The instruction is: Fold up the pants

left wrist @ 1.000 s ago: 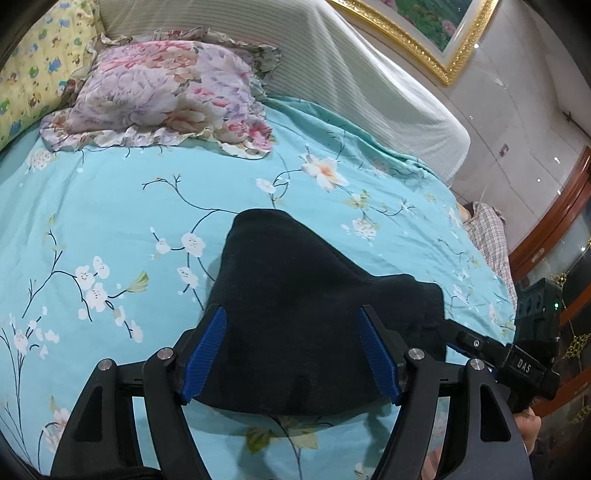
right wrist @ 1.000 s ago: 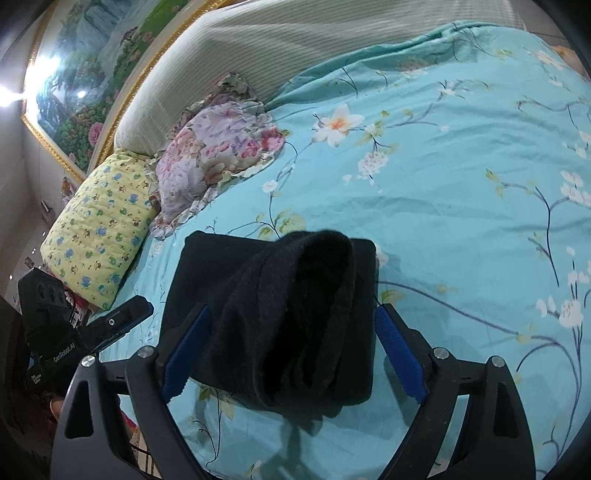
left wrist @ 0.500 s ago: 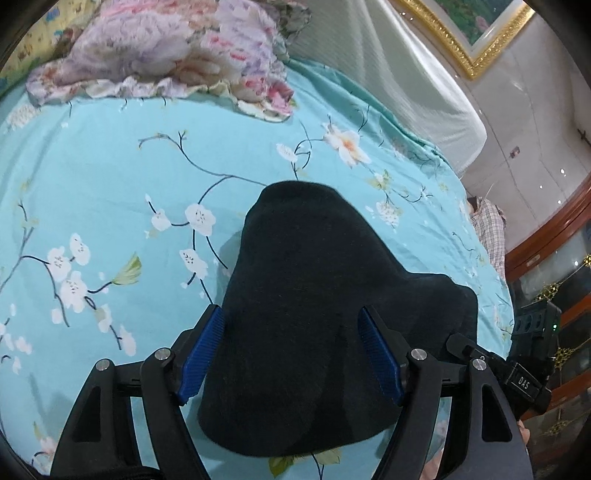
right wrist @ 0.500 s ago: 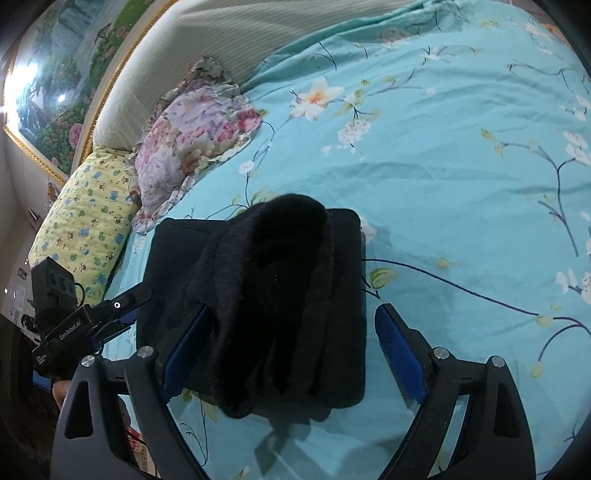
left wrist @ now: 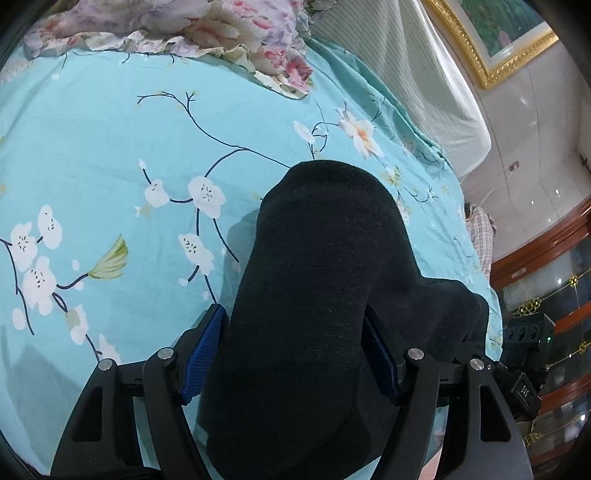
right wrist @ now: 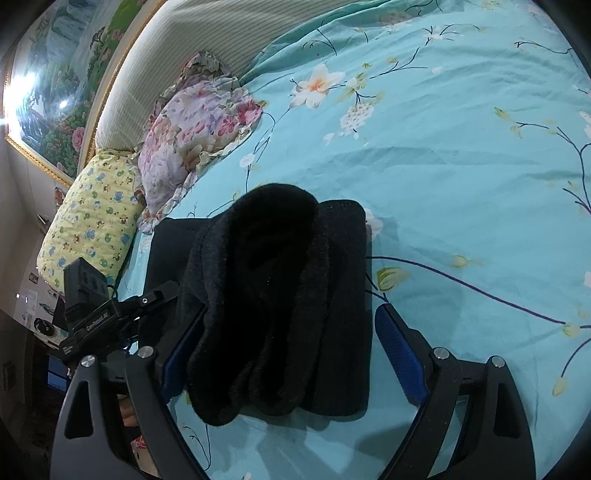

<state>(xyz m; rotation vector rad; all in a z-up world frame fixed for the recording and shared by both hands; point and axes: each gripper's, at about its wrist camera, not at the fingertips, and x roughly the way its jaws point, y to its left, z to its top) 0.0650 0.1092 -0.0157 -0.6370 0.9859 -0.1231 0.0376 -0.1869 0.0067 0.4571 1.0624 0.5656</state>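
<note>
In the left wrist view, the black pants (left wrist: pixel 314 295) lay bunched on the turquoise floral bedspread (left wrist: pixel 110 166), a thick fold humped up between the fingers of our left gripper (left wrist: pixel 291 354). The blue pads (left wrist: pixel 205 354) stood spread wide on either side of that fold; the jaws had just been closing a little, with the cloth between them. The fabric seemed to brush both pads, but we could not tell whether they truly pressed on it. The flowered pillow (left wrist: pixel 221 33) lay well beyond, at the head of the bed.

In the right wrist view, the pants (right wrist: pixel 280 295) showed as a folded stack with a looser top layer draped over it. Our right gripper (right wrist: pixel 291 350) straddled the near end with its fingers spread: the right-hand pad (right wrist: pixel 400 354) stood clear of the cloth, while the left-hand one was partly hidden under the drooping layer. The left gripper (right wrist: pixel 147 299) appeared at the stack's far side.

We judged the fold nearly done, the top layer being laid down. Next, that layer needed settling flat and square on the stack, then both grippers drawn back without dragging the cloth.
</note>
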